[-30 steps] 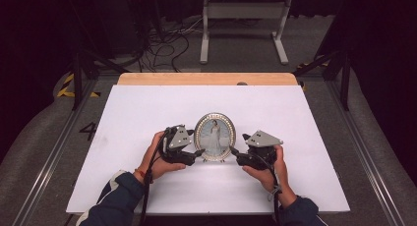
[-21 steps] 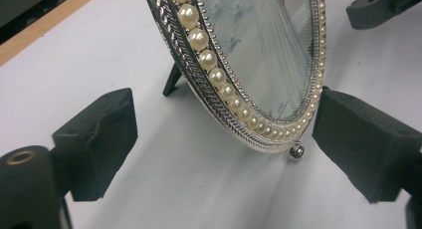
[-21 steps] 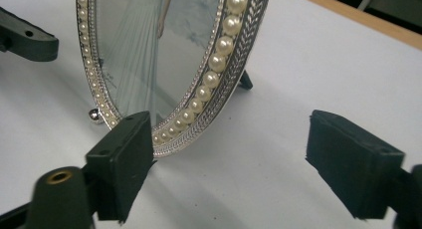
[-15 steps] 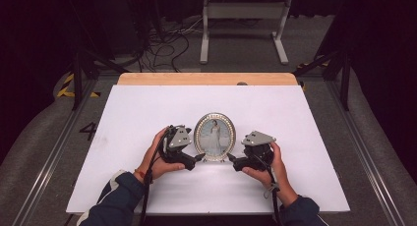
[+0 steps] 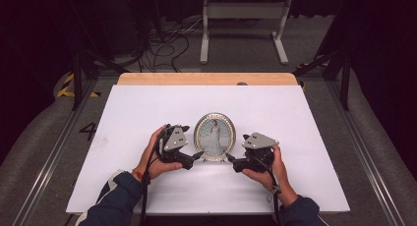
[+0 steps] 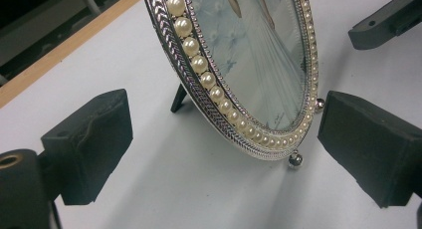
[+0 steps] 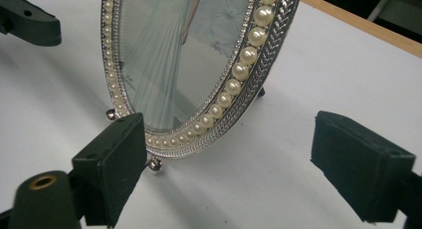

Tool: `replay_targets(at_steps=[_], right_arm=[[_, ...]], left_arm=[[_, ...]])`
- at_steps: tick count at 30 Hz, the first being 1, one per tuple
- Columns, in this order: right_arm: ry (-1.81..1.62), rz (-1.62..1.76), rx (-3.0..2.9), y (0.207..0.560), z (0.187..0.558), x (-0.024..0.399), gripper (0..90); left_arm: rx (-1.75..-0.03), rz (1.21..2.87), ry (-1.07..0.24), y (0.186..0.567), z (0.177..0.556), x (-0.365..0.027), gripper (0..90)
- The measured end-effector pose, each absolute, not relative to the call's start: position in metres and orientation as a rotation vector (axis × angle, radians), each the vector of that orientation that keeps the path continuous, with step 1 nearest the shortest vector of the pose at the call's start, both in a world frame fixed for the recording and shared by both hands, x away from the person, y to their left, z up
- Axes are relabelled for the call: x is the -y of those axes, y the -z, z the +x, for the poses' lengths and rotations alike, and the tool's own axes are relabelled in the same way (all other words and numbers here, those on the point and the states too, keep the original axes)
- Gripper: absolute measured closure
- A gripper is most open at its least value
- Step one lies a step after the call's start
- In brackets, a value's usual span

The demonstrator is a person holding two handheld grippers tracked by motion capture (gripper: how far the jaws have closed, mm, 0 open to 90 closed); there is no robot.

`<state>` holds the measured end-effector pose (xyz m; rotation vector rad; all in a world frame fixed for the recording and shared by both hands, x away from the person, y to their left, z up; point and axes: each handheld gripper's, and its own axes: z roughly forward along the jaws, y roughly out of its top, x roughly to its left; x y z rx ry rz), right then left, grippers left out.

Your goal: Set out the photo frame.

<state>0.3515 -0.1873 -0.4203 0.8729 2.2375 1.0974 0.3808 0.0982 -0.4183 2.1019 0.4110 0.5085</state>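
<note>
Frame [image 5: 215, 136]: oval picture frame, standing upright near the middle of the white counter [image 5: 295, 113], leaning back on a rear strut [image 6: 178, 97]; two small ball feet touch the counter at its lower edge.
Rim: silver metal with a chevron band and a ring of pearls [image 6: 199, 63]; a glazed portrait sits inside it.
Left gripper [image 5: 196, 157]: held low at the frame's lower left edge, fingers [image 6: 92, 139] spread wide, pinching nothing; in the left gripper view the frame's bottom edge lies between them.
Right gripper [image 5: 230, 160]: held low at the lower right edge, fingers [image 7: 112, 162] spread, also empty; one pad sits just beside a ball foot [image 7: 155, 164].
Handling (judged): rigid and probably light, but the glass is fragile and the polished rim and pearls look slippery.
Stability (judged): the single strut makes it easy to tip backward or sideways.
Hold (judged): grip the metal rim at opposite sides, low down, with pads off the glass and gentle pressure.
</note>
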Motion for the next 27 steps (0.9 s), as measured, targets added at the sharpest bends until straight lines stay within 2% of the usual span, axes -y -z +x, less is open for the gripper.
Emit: replay_targets(at_steps=[5, 27], right_arm=[[-1.106, 0.841, -2.232, 0.418, 0.350, 0.188, 12.8], [-1.077, 0.812, -2.213, 0.413, 0.342, 0.198, 16.9]], left_arm=[[-0.376, 2.105, -0.557, 0.414, 0.377, -0.100, 7.8], [-0.353, 2.119, -0.598, 0.413, 0.366, -0.117, 7.9]])
